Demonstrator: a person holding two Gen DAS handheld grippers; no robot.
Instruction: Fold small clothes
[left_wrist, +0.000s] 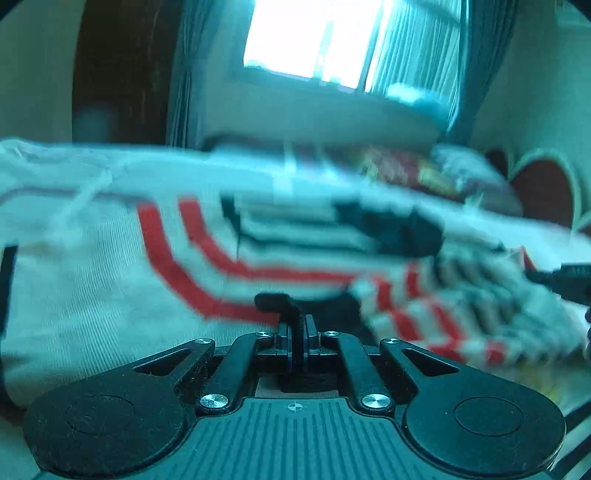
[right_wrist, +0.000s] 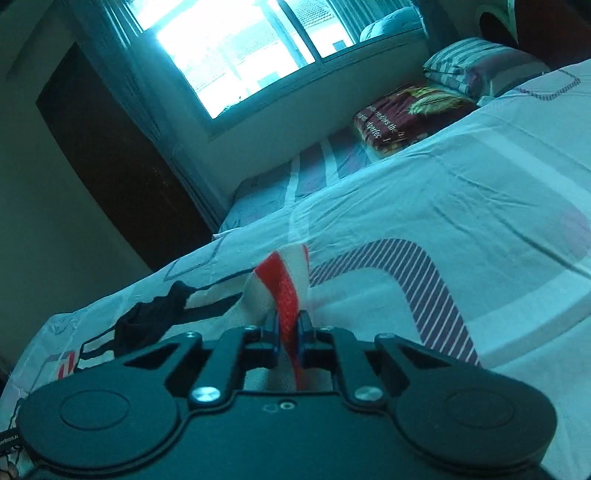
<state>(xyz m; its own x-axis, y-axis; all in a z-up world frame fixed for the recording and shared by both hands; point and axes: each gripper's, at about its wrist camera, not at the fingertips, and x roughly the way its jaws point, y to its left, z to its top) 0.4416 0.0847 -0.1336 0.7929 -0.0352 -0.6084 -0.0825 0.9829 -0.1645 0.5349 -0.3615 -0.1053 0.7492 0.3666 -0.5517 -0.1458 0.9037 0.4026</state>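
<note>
The right gripper (right_wrist: 287, 326) tilts upward, its jaws pinching the red-striped white garment (right_wrist: 284, 284) above the bed (right_wrist: 424, 192). The left gripper (left_wrist: 298, 326) has its jaws pressed together against the same blurred cloth. A black garment (right_wrist: 147, 321) lies left; pillows (right_wrist: 476, 66) and a window (right_wrist: 236, 48) sit beyond.

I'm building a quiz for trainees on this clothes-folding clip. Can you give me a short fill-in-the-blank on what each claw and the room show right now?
1. The right claw is shut on white cloth with a ____ stripe.
2. The garment in the left wrist view is white with red and ____ stripes.
3. The work surface is a ____, with a striped pillow at its far end.
4. Bright daylight comes through the ____ behind it.

Missing words: red; black; bed; window
</note>
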